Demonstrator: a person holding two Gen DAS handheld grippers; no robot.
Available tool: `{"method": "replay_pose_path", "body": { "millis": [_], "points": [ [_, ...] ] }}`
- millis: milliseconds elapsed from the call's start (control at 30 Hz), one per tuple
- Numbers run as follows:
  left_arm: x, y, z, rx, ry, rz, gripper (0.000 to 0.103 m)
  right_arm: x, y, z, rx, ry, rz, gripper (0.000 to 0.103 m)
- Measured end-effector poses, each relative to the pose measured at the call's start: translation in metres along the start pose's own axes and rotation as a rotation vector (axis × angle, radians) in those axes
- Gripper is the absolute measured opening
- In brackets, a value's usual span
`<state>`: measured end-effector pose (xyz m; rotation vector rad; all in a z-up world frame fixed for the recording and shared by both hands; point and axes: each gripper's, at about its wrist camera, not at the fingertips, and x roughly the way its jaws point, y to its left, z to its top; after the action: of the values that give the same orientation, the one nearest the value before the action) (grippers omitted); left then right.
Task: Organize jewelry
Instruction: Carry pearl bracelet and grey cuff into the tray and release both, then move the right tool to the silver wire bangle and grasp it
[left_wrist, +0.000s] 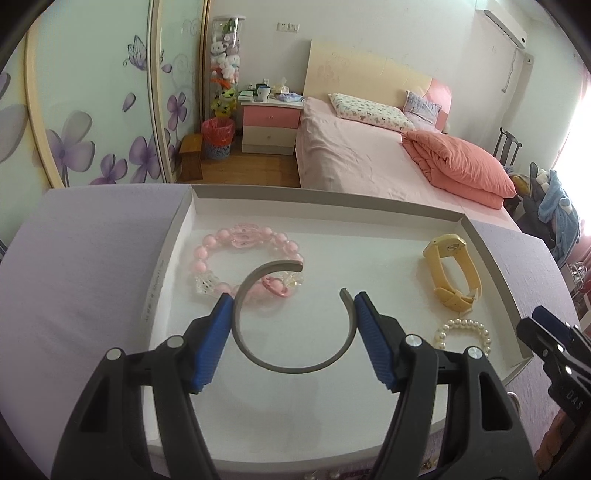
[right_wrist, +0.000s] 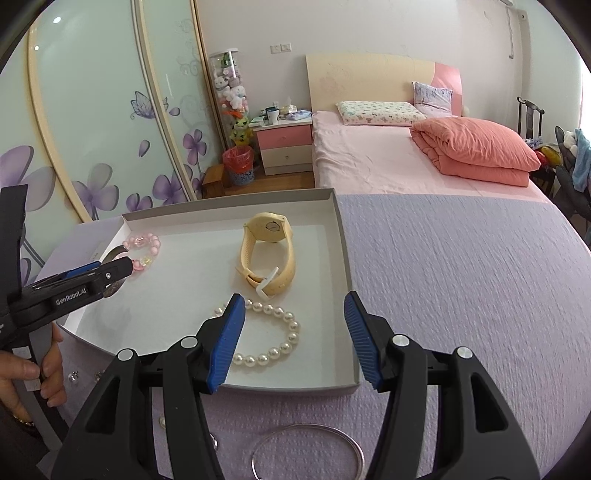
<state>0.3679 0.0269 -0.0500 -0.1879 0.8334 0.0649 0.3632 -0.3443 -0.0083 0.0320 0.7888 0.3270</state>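
The left gripper (left_wrist: 293, 306) fingers pinch the grey open metal cuff (left_wrist: 295, 332) over the shallow white tray (left_wrist: 332, 210); released there, it may snag the pink bead bracelet (left_wrist: 236, 258). The right gripper (right_wrist: 293, 310) is open, empty.

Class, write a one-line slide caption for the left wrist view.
Left gripper holds a grey open bangle over a white tray beside a pink bead bracelet.

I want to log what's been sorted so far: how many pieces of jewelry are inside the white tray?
4: a pink bead bracelet far left, a yellow watch far right, a pearl bracelet near right, and a grey open cuff between the left gripper's fingers.
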Motion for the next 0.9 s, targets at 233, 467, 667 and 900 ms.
{"method": "replay_pose_path", "body": {
  "millis": [233, 467, 667, 900],
  "points": [
    [-0.036, 0.009, 0.003, -0.013, -0.087, 0.005, 0.077, -0.013, -0.006, -0.005, 0.017, -0.013, -0.001, 0.058],
    [-0.083, 0.028, -0.009, -0.013, -0.132, 0.028, 0.077, -0.035, -0.004, -0.011, 0.016, -0.031, -0.001, 0.058],
    [-0.125, 0.051, -0.034, -0.006, -0.158, 0.052, 0.078, -0.054, 0.003, -0.023, 0.009, -0.036, -0.007, 0.058],
    [-0.153, 0.065, -0.078, 0.017, -0.154, 0.049, 0.086, -0.066, 0.000, -0.053, 0.002, -0.016, -0.039, 0.067]
  ]
}}
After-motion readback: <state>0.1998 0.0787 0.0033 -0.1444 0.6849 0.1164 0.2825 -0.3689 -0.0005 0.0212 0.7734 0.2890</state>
